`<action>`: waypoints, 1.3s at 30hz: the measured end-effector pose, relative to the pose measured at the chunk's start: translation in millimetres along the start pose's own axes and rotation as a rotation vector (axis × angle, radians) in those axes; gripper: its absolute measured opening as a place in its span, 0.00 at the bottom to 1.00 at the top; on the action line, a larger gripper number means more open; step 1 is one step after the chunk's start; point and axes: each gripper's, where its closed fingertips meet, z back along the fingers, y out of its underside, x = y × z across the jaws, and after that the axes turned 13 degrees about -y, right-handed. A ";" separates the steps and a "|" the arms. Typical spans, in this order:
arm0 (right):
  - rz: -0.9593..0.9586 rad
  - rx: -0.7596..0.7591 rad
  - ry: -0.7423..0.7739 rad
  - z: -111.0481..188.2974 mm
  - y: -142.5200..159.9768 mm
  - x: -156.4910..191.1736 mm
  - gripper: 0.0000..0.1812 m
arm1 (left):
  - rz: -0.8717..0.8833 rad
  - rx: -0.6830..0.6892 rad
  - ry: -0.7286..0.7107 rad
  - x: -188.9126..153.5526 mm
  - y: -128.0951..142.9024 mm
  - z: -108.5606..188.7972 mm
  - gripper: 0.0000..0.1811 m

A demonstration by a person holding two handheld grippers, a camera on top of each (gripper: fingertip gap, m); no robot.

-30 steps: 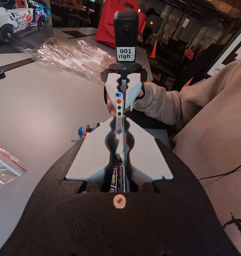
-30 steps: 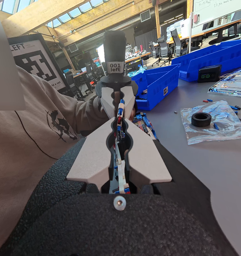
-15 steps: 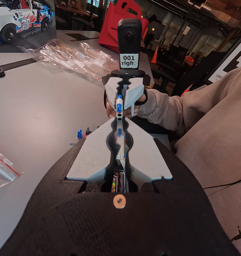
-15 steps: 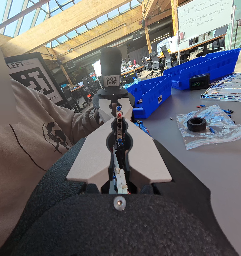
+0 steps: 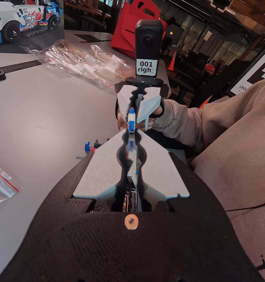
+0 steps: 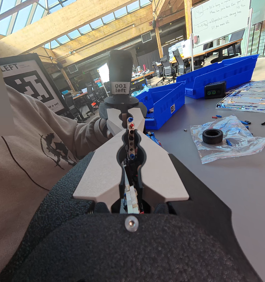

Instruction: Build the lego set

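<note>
Landmark: white lego beam [image 5: 131, 120] [image 6: 131, 141], held above the grey counter [image 5: 45, 109] between two facing grippers.
- Left gripper [image 5: 131, 132] [image 6: 127, 122]: jaws pressed onto one end of the beam.
- Right gripper [image 6: 131, 132] [image 5: 134, 112]: jaws pinching the other end.
- Clear plastic bags [image 5: 83, 62]: beyond the beam, to its left in the left wrist view.
- Loose blue and red pieces [image 5: 89, 147]: on the counter just left of the beam.
- Black tyre [image 6: 212, 136]: on a clear bag [image 6: 229, 137], right of the beam in the right wrist view.
- Blue bins [image 6: 166, 103]: behind it.
</note>
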 end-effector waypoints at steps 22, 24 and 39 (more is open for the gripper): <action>0.080 -0.021 0.078 26.8 -19.5 -11.5 0.03 | -0.087 0.115 0.040 11.9 -17.6 -7.0 0.03; 0.071 -0.005 0.083 31.2 -16.2 -14.1 0.03 | -0.053 0.108 0.062 15.0 -19.7 -6.9 0.03; 0.049 0.078 0.084 32.0 4.2 -22.3 0.02 | -0.028 0.103 0.074 27.8 -10.3 -4.7 0.03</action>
